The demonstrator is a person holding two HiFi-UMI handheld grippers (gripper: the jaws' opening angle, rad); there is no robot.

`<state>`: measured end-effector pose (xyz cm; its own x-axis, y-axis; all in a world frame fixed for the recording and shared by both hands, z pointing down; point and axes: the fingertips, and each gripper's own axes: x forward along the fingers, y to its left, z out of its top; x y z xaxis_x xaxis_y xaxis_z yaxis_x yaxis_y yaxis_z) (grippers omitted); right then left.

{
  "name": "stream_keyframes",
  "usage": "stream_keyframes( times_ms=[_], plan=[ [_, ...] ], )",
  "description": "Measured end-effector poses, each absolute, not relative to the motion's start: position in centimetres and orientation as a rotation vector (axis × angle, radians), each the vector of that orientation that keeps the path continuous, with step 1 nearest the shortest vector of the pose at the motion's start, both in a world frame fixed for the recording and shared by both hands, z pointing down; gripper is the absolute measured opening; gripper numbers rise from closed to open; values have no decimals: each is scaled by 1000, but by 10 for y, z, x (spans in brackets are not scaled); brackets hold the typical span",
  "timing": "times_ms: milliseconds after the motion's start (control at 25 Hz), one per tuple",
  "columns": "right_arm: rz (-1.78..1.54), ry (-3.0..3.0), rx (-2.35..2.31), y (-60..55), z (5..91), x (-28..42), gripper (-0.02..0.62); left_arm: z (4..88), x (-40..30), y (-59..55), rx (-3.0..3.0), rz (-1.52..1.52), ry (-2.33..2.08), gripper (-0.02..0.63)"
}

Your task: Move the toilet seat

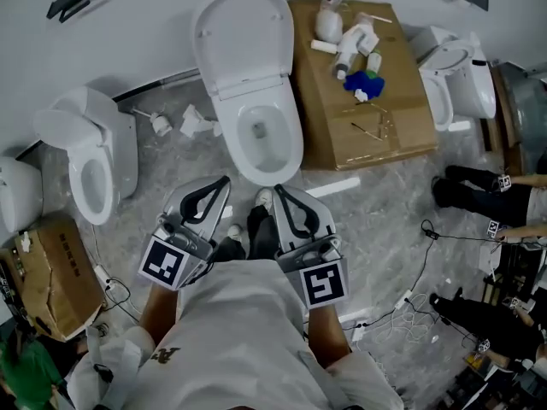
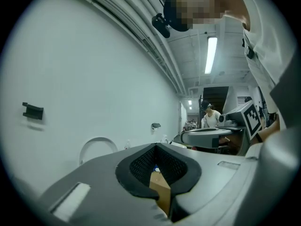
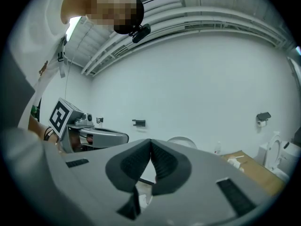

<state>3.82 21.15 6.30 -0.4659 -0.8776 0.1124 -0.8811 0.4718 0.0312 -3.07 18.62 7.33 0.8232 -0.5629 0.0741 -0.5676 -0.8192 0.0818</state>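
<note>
A white toilet (image 1: 265, 135) stands against the wall in the head view, its seat and lid (image 1: 242, 37) raised upright over the open bowl. My left gripper (image 1: 226, 181) and right gripper (image 1: 277, 190) hang side by side just in front of the bowl's near rim, apart from it, pointing toward it. Both are shut with nothing between the jaws. In the left gripper view the shut left gripper (image 2: 156, 146) faces the wall, and the raised lid (image 2: 96, 144) shows as a white arc at left. The right gripper view shows the shut right gripper (image 3: 150, 141) below the lid's top (image 3: 184, 141).
A flat cardboard box (image 1: 376, 118) with bottles and a blue item lies right of the toilet. Other toilets stand at left (image 1: 94, 156) and right (image 1: 457, 75). A torn carton (image 1: 51, 272) sits at lower left. Cables (image 1: 427, 272) and people's legs (image 1: 479, 196) lie at right.
</note>
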Motion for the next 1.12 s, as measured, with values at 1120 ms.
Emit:
stream_keyframes(
  times_ms=[1120],
  plan=[
    [543, -2388, 1522, 133, 252, 110, 43, 255, 22, 106, 2700, 356, -806, 3]
  ],
)
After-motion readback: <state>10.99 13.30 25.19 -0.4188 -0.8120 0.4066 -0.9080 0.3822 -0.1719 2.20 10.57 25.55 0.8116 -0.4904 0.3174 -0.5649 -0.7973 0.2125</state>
